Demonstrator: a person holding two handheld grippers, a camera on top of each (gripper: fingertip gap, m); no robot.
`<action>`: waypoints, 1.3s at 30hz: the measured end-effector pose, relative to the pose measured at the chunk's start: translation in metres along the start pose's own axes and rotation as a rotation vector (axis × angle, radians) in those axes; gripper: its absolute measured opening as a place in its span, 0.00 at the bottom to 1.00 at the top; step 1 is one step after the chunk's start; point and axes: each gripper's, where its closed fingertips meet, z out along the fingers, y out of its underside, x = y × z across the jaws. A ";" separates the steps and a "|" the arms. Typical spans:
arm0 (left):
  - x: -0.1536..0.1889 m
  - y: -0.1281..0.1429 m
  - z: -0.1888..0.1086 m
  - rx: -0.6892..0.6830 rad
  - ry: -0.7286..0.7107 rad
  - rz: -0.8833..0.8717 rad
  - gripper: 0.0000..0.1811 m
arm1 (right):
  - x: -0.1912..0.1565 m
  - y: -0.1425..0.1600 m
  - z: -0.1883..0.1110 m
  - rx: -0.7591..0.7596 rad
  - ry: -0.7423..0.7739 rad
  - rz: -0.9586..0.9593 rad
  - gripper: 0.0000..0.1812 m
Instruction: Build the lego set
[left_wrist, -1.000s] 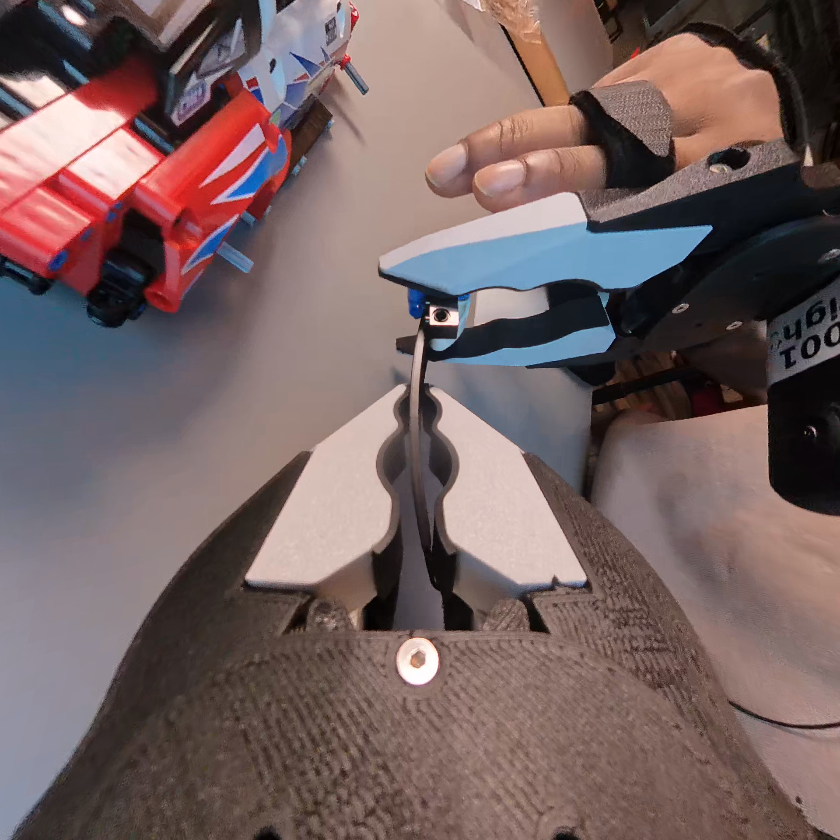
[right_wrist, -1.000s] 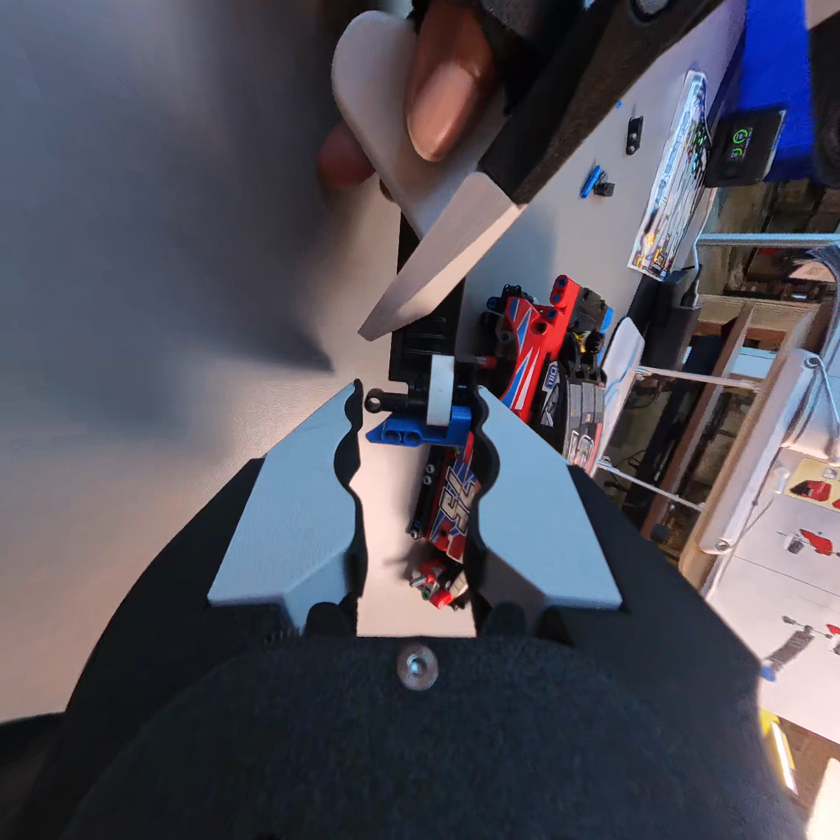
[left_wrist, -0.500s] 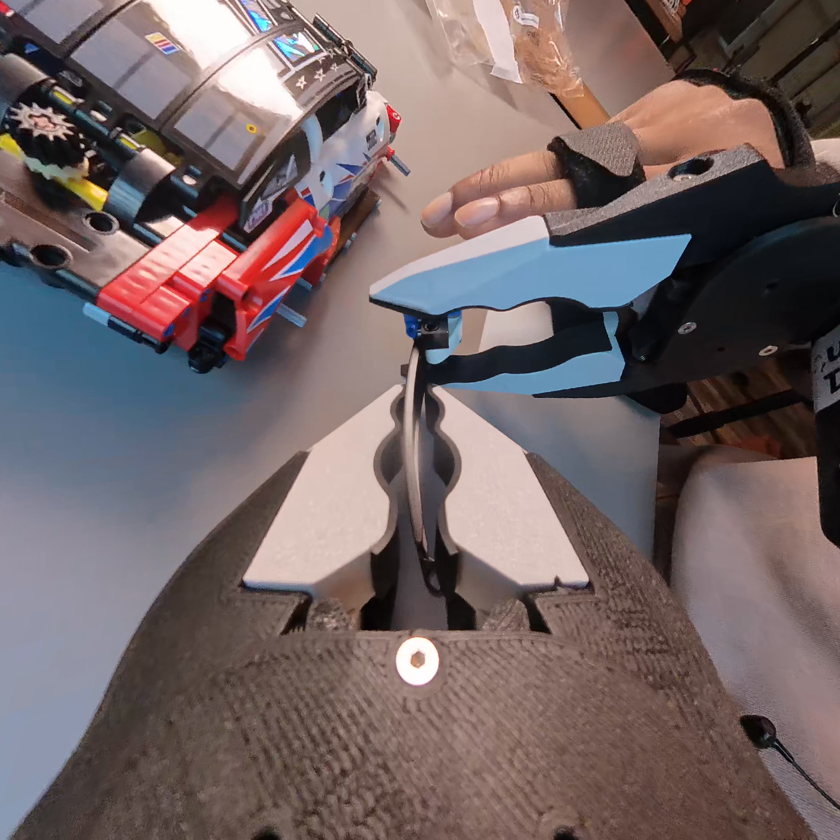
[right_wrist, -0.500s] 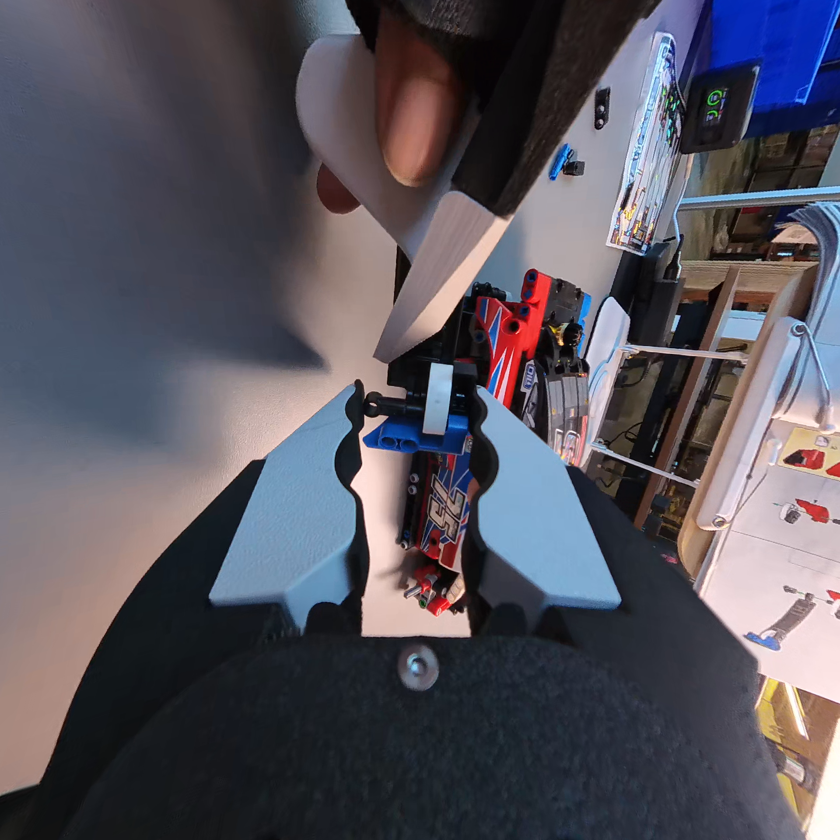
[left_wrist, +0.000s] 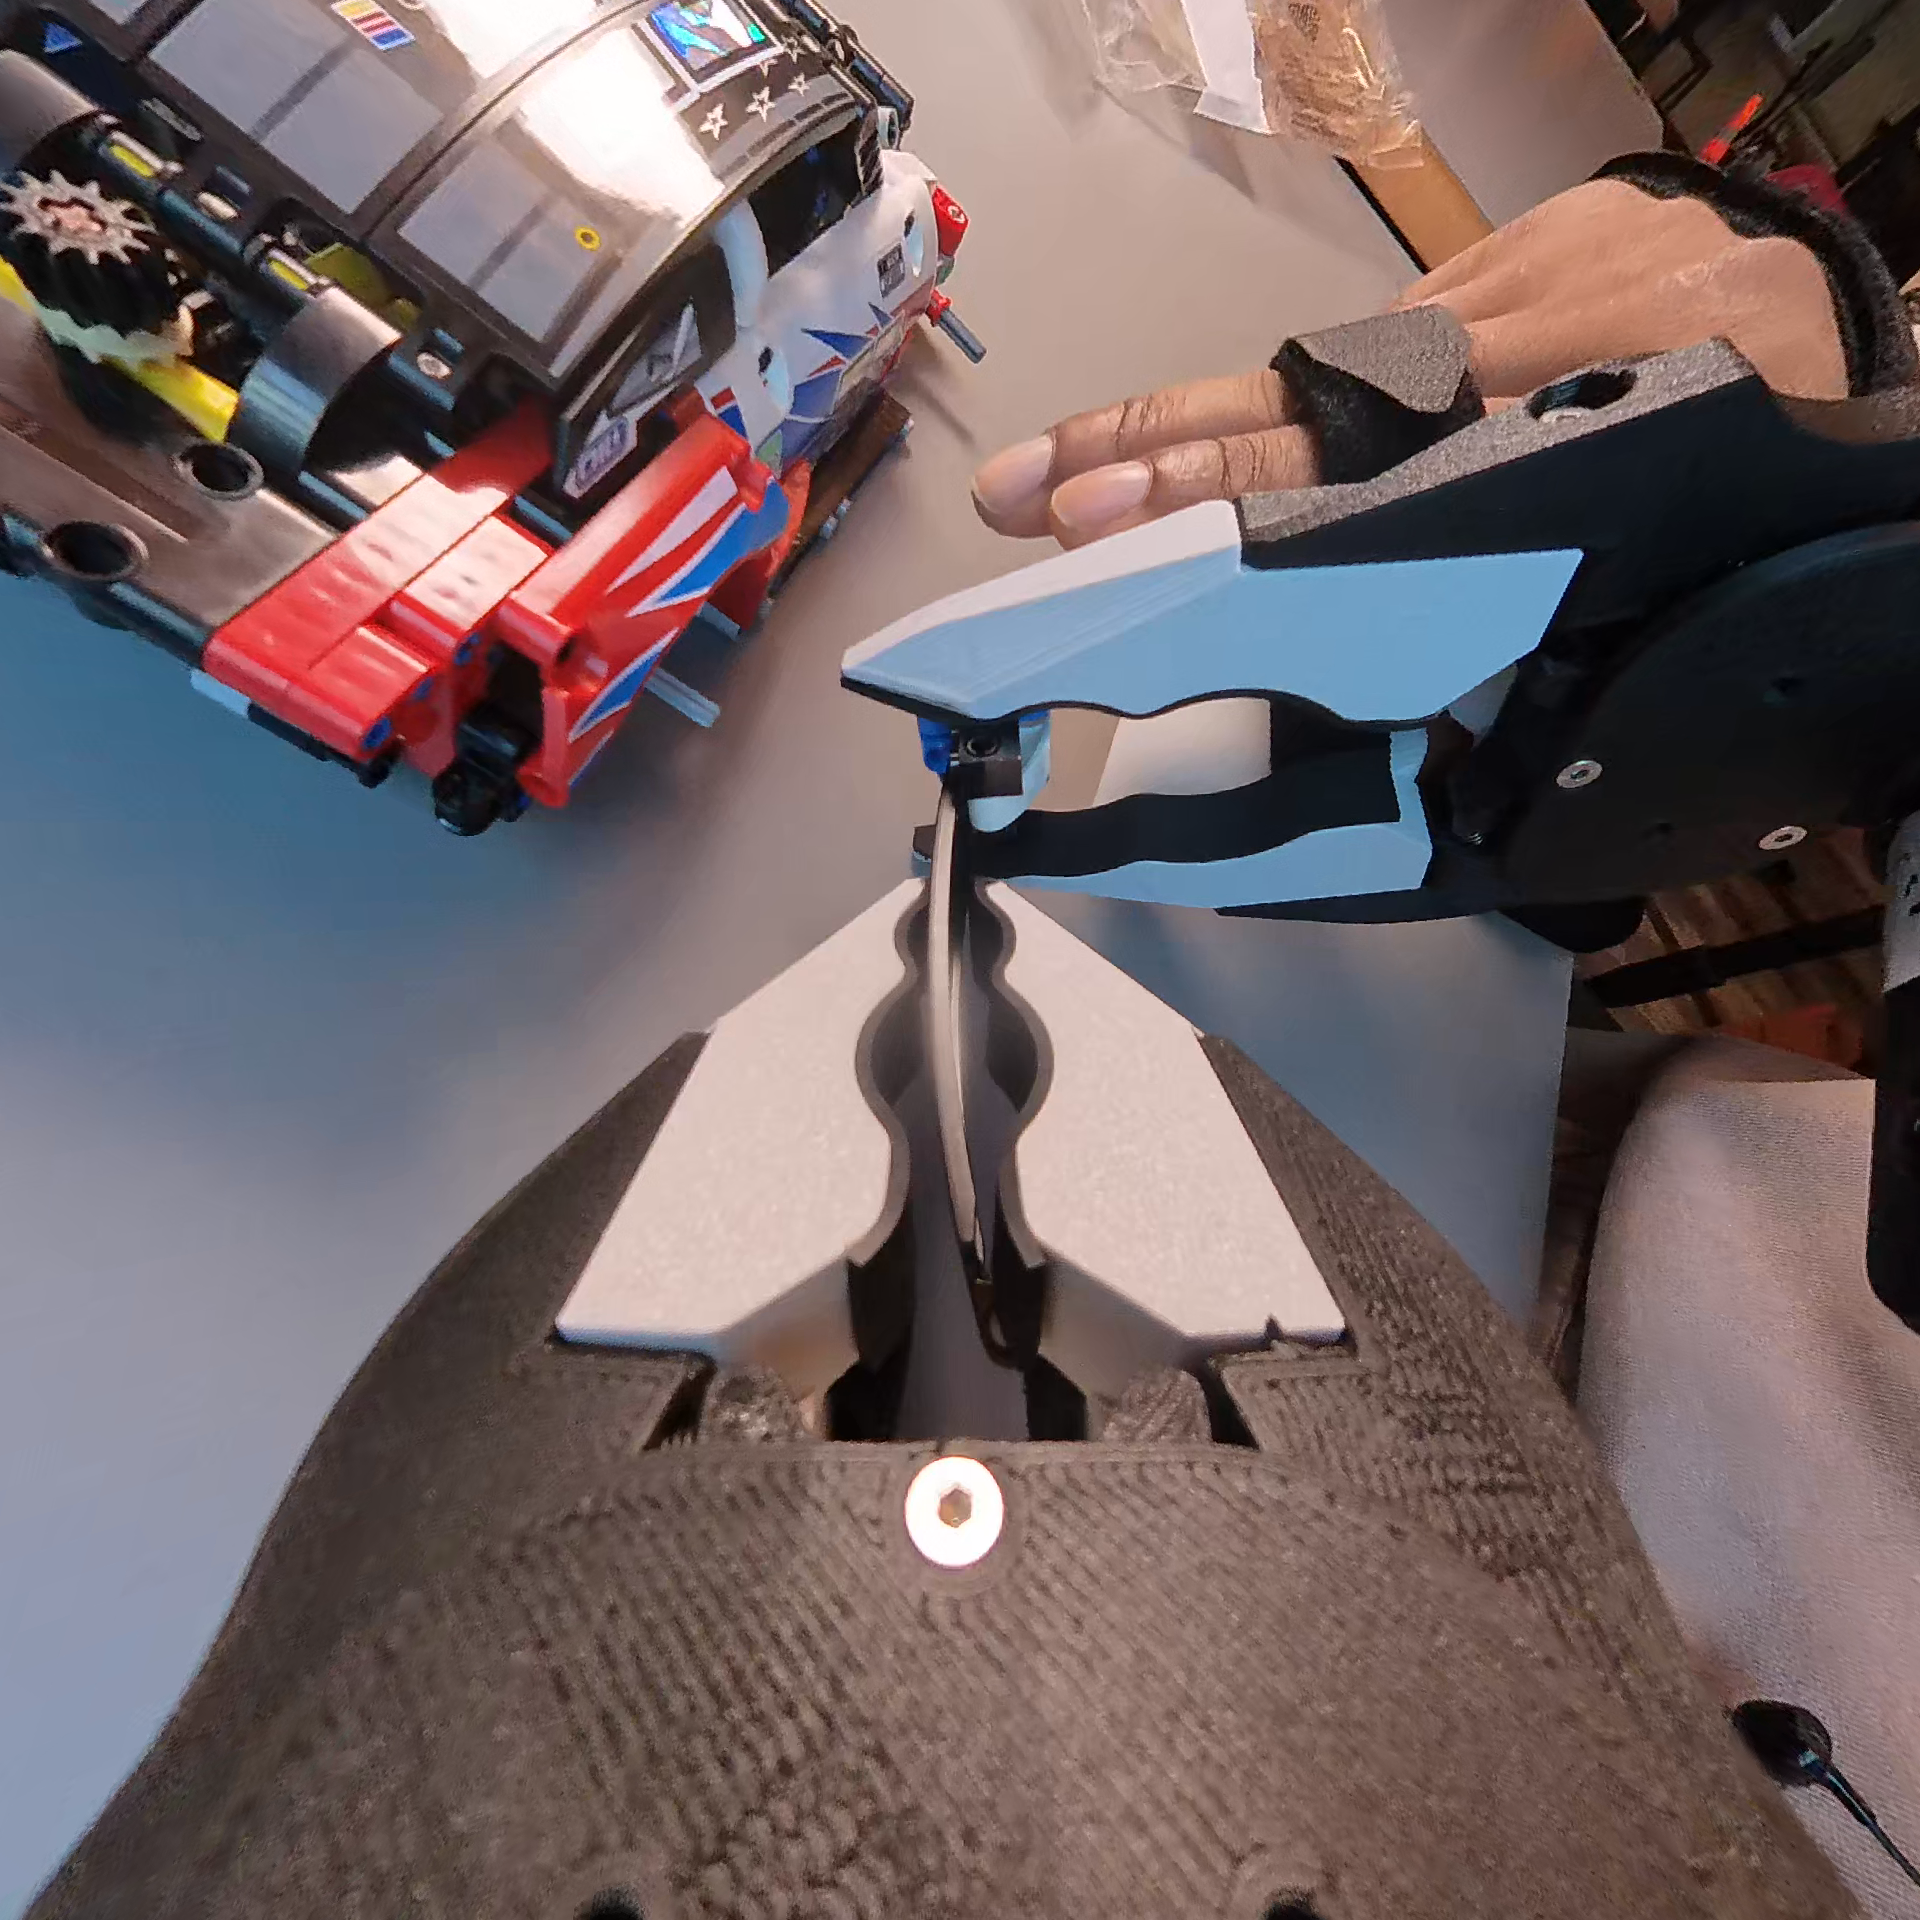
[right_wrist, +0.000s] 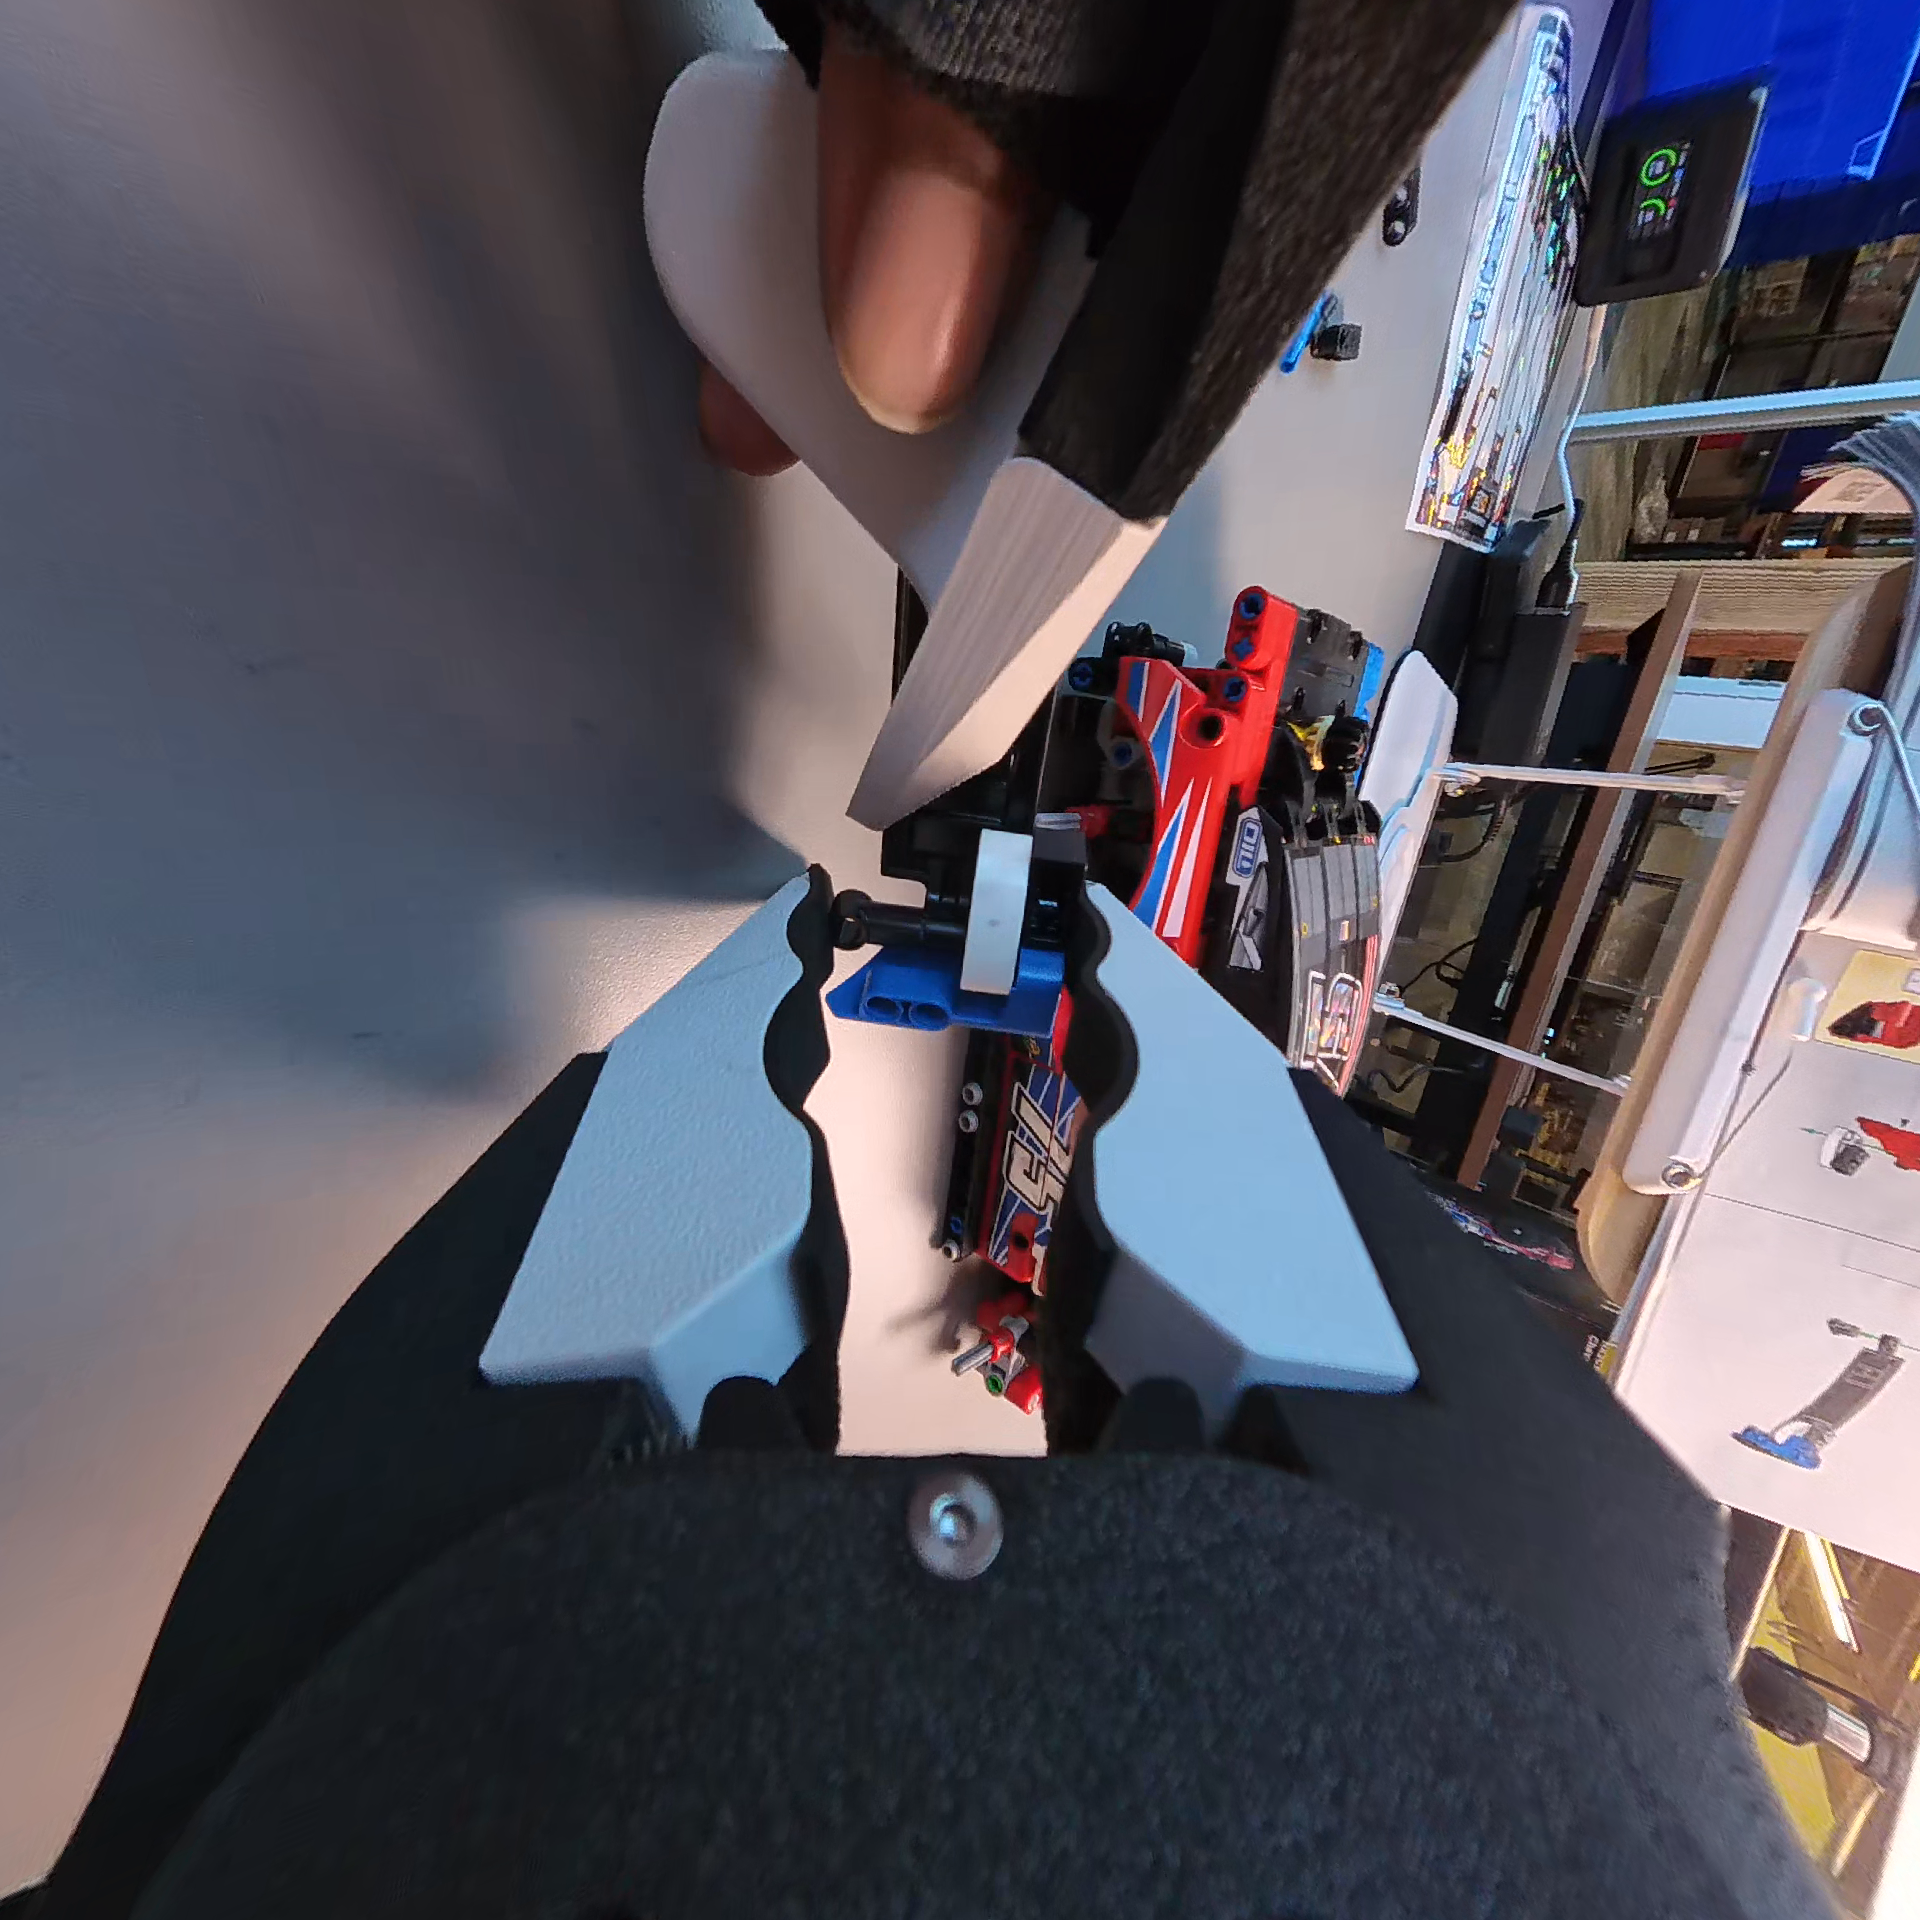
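Bodywork on the car (left_wrist: 499, 436) looks mostly built; left tool (left_wrist: 961, 914) pinches a thin black piece (left_wrist: 951, 1039), right tool (right_wrist: 951, 935) clamps a small subassembly (right_wrist: 961, 961) (both unattached)

I am operating in a workshop or lab. At the right edge of the right wrist view I see open metal shelving (right_wrist: 1558, 935) and cluttered storage racks (right_wrist: 1766, 468). A grey worktable (left_wrist: 260, 1039) carries a printed instruction sheet (right_wrist: 1486, 312), with a small display unit (right_wrist: 1662, 208) in the upper right corner.
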 end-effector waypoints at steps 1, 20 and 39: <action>0.000 0.000 0.000 0.001 0.001 0.000 0.02 | 0.000 0.000 0.000 -0.001 0.003 0.000 0.23; 0.036 -0.061 -0.060 0.454 0.544 -0.248 0.01 | 0.045 -0.034 -0.076 0.975 -0.404 1.379 0.12; 0.034 -0.066 -0.061 0.513 0.468 -0.239 0.00 | 0.075 -0.030 -0.073 1.120 -0.223 1.553 0.03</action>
